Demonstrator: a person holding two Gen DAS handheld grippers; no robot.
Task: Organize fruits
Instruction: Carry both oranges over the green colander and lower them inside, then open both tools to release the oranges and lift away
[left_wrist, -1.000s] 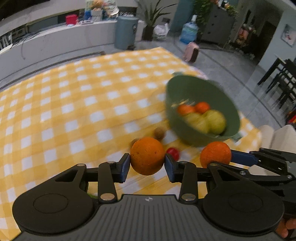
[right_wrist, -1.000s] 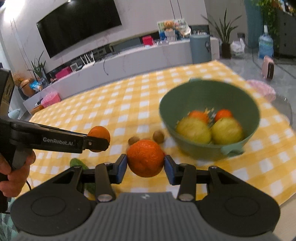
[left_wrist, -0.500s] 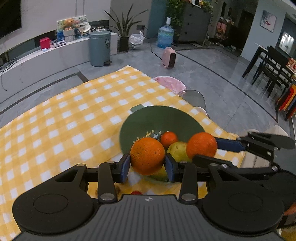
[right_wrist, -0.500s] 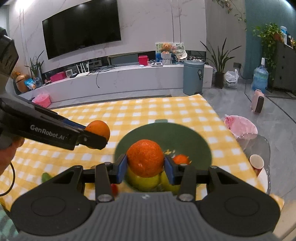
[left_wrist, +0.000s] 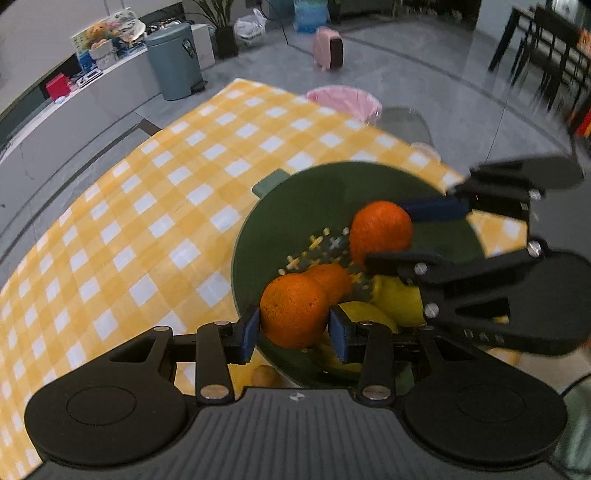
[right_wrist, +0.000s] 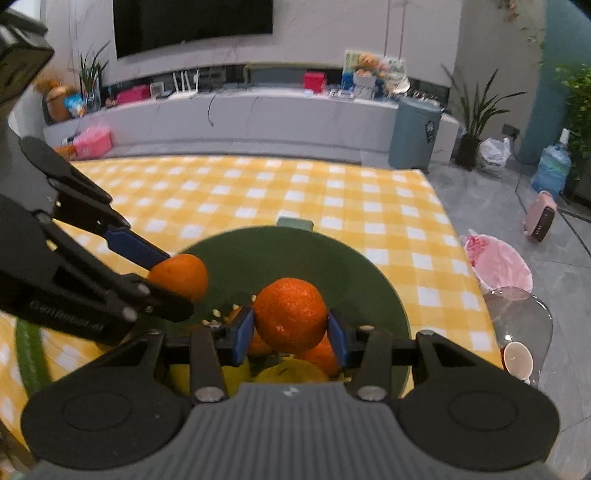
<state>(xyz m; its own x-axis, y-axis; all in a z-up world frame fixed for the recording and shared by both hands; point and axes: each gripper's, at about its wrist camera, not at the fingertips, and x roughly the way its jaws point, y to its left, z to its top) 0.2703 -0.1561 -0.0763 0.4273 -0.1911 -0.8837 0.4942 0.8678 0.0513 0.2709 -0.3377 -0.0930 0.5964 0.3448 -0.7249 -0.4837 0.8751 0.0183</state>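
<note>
Left wrist view: your left gripper (left_wrist: 293, 326) and right gripper (left_wrist: 388, 236), each clasping an orange (left_wrist: 294, 310), are now hanging over the green bowl (left_wrist: 258, 236), no longer beside it; releasing comes next.

Yellow fruits (right_wrist: 291, 371) mostly hidden behind gripper, cucumber (right_wrist: 31, 354) cut off — blurred
</note>
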